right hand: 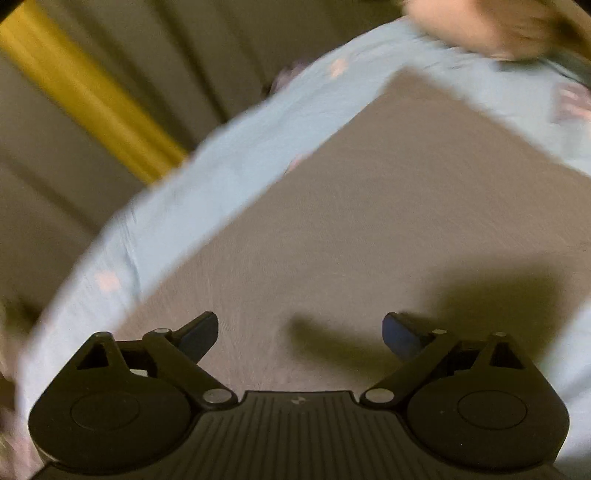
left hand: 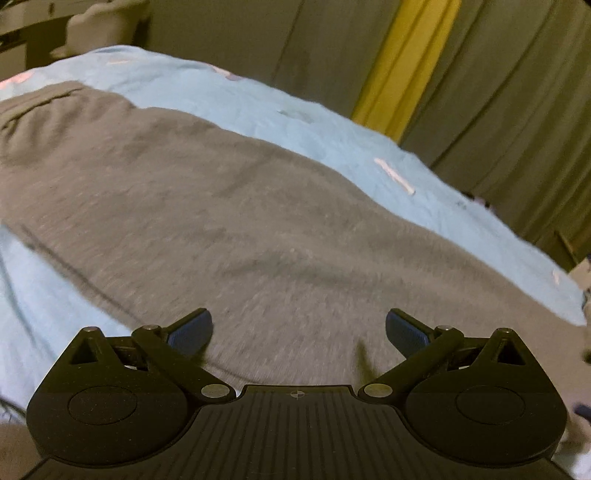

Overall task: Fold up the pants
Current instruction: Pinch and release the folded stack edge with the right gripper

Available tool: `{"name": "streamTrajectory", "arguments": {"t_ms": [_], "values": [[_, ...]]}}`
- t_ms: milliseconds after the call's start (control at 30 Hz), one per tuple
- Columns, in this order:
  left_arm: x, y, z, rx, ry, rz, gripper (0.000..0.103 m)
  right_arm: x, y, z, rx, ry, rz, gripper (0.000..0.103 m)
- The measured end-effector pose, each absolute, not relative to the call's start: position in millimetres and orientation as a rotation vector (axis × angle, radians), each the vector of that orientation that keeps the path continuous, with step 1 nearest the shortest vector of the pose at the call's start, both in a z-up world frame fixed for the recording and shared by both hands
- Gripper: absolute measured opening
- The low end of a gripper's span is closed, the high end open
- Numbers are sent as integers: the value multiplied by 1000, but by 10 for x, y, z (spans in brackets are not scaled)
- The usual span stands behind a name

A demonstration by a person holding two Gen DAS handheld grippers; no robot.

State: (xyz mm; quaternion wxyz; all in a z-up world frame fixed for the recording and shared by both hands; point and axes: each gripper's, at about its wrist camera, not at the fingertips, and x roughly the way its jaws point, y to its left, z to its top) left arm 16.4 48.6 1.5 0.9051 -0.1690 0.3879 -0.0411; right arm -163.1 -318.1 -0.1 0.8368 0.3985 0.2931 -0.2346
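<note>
Currently: both jaws open, empty — left hand-held gripper (left hand: 298, 326), right hand-held gripper (right hand: 300, 330). Ahead, grey knit pants (left hand: 221, 206) on the light-blue bed sheet (left hand: 303, 122); pinch a hem squarely.

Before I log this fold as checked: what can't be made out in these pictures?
- Pants: left wrist view, near edge hidden behind the left hand-held gripper; fold count unclear.
- Pants, right wrist view: motion blur hides seams.
- Sheet prints: blurred.
- Tan shape, right wrist view: cut off by the top edge.
</note>
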Motion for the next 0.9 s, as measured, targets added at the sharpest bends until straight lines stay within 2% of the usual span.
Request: {"name": "streamTrajectory", "arguments": {"t_ms": [67, 100, 133, 300, 500, 600, 900], "values": [[194, 492, 4, -358, 806, -91, 103, -1994, -3495, 34, 910, 597, -568, 65], [220, 495, -9, -360, 809, -96, 103, -2144, -3646, 9, 944, 609, -601, 40], [252, 489, -29, -358, 810, -96, 103, -2281, -3774, -37, 971, 626, -647, 33], [301, 439, -70, -317, 825, -74, 103, -2664, -4004, -278, 1055, 656, -751, 31], [258, 525, -44, -368, 821, -57, 103, -2591, -4068, -308, 1076, 603, -737, 28], [263, 543, -46, -383, 824, -44, 103, -2505, -4098, -338, 1064, 656, -767, 18], [291, 475, -64, -336, 831, -38, 103, -2653, -4112, -159, 1022, 595, -766, 19]]}}
